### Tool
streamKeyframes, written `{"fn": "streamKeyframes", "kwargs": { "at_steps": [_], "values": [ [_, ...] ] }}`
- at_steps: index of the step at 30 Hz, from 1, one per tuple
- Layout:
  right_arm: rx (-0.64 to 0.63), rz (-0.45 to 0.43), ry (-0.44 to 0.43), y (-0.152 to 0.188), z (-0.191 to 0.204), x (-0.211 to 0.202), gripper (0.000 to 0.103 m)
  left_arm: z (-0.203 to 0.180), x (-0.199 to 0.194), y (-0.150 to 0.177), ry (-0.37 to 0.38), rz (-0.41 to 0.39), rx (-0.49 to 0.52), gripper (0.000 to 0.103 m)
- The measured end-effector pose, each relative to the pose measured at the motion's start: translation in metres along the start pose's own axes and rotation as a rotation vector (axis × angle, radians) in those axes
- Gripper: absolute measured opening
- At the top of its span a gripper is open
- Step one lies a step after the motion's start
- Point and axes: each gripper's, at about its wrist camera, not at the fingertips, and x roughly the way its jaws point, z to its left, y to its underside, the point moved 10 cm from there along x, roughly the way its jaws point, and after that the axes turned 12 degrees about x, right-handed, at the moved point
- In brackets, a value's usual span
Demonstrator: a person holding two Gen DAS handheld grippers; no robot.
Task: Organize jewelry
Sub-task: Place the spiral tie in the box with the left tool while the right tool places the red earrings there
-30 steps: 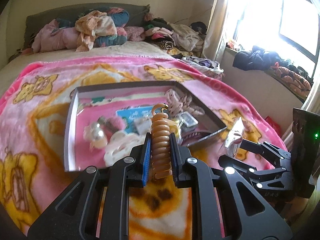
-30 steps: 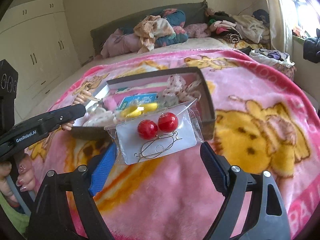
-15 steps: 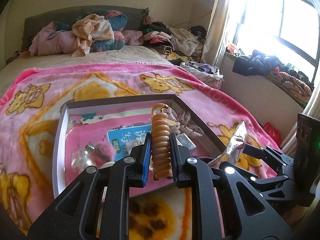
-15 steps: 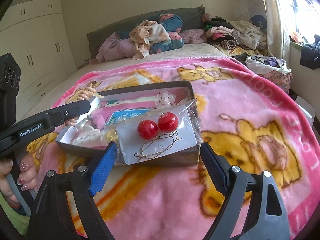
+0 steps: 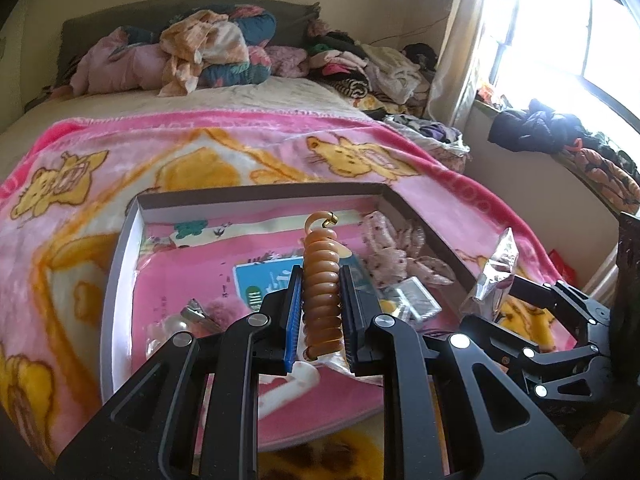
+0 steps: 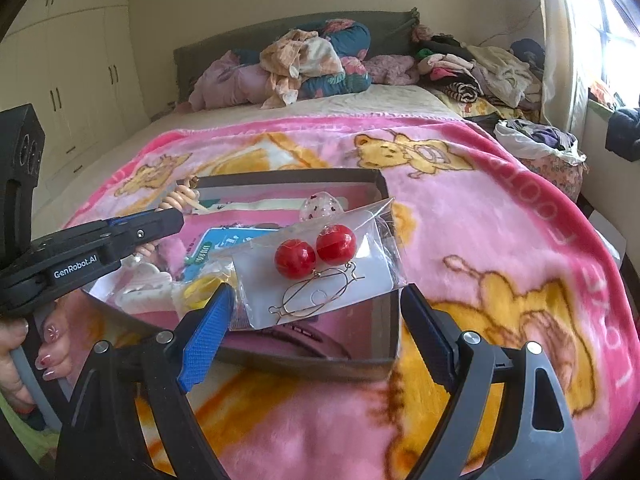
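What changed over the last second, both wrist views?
Both grippers moved in over the box: its near wall now sits under the fingers in each view. Nothing was picked up or released. The left gripper stays shut on the coiled tan bracelet; the right gripper keeps the packet of red ball earrings held wide between its pads. The box contents look unchanged.

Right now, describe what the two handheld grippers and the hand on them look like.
Both are black plastic frames with cut-out triangular openings and silver screw heads. The left gripper has one blue ribbed pad and one dark pad, and white "GenRobot.AI" lettering on its side. The right gripper has the same blue pad and dark pad. The hand on the left grip has pink and red decorated nails.
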Motion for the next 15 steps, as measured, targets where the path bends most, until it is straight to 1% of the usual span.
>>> {"fn": "streamKeyframes", "kwargs": {
  "at_steps": [7,15],
  "values": [
    [-0.036,0.040,0.006,0.006,0.009,0.023,0.082,0.013,0.011,0.008,-0.014,0.028,-0.029,0.011],
    [-0.063,0.068,-0.005,0.017,0.019,0.032,0.084,0.014,0.014,0.014,-0.013,0.042,-0.033,0.011]
  ]
}}
